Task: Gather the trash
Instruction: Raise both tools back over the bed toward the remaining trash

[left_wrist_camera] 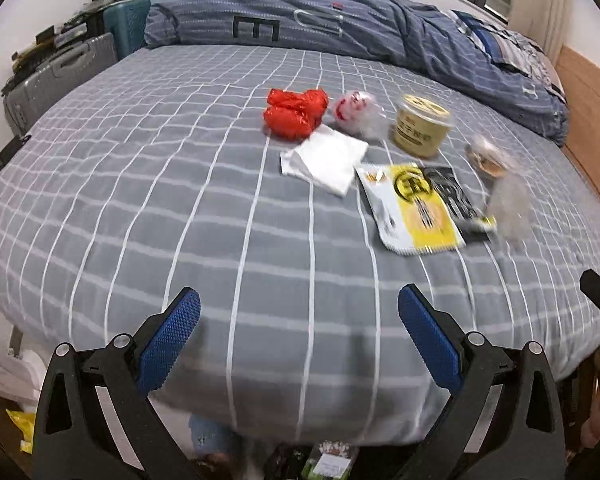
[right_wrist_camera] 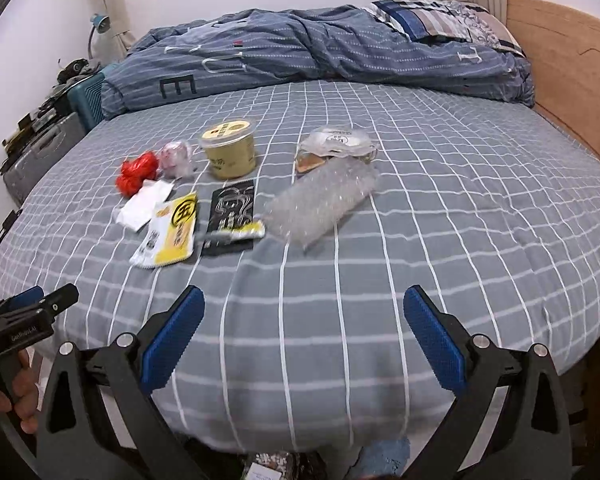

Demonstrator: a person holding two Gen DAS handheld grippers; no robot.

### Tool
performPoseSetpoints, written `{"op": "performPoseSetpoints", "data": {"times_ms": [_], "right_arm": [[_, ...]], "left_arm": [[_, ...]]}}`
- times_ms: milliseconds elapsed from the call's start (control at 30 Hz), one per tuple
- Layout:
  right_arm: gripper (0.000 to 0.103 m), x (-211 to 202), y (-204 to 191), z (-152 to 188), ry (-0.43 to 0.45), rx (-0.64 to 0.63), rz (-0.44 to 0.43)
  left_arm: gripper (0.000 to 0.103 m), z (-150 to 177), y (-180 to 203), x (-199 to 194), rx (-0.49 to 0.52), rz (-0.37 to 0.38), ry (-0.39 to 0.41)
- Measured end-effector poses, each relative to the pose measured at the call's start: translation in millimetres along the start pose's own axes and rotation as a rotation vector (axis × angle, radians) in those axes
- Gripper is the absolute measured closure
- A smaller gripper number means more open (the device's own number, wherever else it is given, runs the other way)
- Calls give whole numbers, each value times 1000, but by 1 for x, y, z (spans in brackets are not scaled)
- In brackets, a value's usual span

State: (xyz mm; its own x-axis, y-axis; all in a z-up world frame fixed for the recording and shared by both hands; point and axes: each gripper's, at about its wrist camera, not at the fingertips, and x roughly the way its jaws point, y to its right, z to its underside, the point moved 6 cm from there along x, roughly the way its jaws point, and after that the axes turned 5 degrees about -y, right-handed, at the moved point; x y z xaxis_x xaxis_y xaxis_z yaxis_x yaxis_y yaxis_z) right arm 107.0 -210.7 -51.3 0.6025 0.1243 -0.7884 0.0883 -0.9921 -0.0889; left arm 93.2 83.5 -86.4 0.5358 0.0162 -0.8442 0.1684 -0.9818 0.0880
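Trash lies scattered on a grey checked bed sheet: a crumpled red wrapper, a white tissue, a pink-white crumpled wrapper, a yellow lidded tub, a yellow-white packet, a black packet, a clear bubble-wrap piece and a clear lidded container. My left gripper hovers open over the sheet's near edge. My right gripper is also open there, empty.
A rumpled blue duvet and pillows fill the far side of the bed. Suitcases stand at the left. A wooden headboard borders the right. Floor clutter shows below the bed edge.
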Motion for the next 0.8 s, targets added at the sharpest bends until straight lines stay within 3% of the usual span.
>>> {"op": "performPoseSetpoints", "data": {"times_ms": [433, 800], "right_arm": [[7, 73, 11, -76, -59, 42, 33], [7, 114, 23, -95, -113, 100, 52]], "left_arm": [[6, -104, 2, 67, -13, 10, -29], [6, -158, -4, 103, -23, -21, -47]]}}
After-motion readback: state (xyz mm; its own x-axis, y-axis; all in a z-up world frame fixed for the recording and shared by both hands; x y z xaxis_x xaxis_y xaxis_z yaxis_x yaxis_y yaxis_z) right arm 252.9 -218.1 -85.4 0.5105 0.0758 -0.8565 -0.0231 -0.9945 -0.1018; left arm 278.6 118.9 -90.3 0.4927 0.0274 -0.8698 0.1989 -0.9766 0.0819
